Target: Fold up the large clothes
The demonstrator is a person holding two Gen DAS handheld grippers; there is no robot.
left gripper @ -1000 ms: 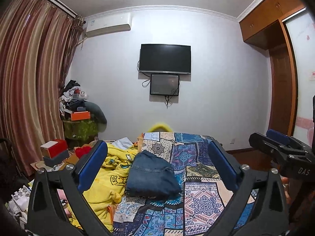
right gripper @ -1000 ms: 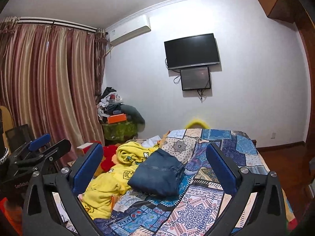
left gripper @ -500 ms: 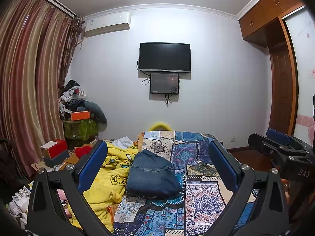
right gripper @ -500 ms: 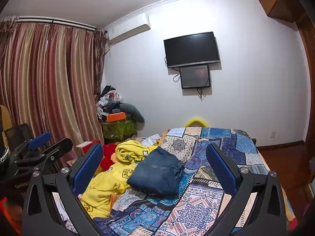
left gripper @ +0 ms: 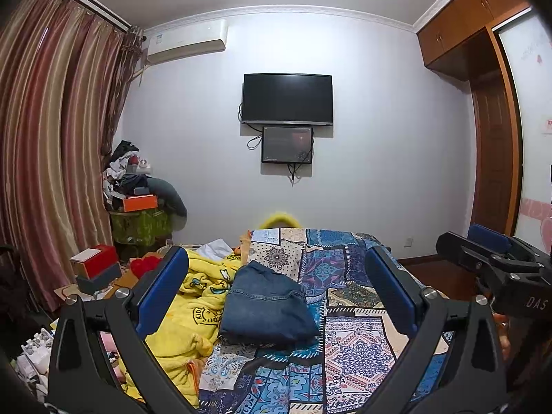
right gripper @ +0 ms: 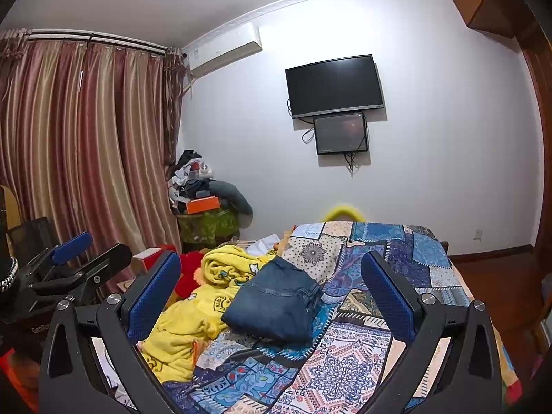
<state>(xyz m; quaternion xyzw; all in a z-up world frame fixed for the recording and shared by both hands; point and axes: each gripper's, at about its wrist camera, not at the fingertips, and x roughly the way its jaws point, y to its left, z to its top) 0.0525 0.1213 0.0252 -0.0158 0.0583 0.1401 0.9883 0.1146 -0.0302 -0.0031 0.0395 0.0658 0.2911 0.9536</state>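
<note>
Jeans (left gripper: 267, 305) lie folded on our patchwork bedspread (left gripper: 352, 341), dead ahead and below both tools — left gripper (left gripper: 276, 293) and right gripper (right gripper: 272, 296) gape empty, neither clearly nearer.

The folded denim garment (left gripper: 267, 305) is dark blue, with lighter stitched seams running across its upper layer. It is folded into a compact, roughly rectangular bundle of several layers. The upper face is fairly flat with shallow creases; the near edge is rounded and thick, and the far end tapers into a looser, rumpled edge. In the right wrist view, the garment (right gripper: 279, 300) shows a seamed band along its right side. It lies flat on a patchwork-patterned bed cover (left gripper: 348, 331), near the cover's left edge. Its left side touches a crumpled yellow blanket (left gripper: 193, 310) with cartoon prints. Nothing rests on top of it.
</note>
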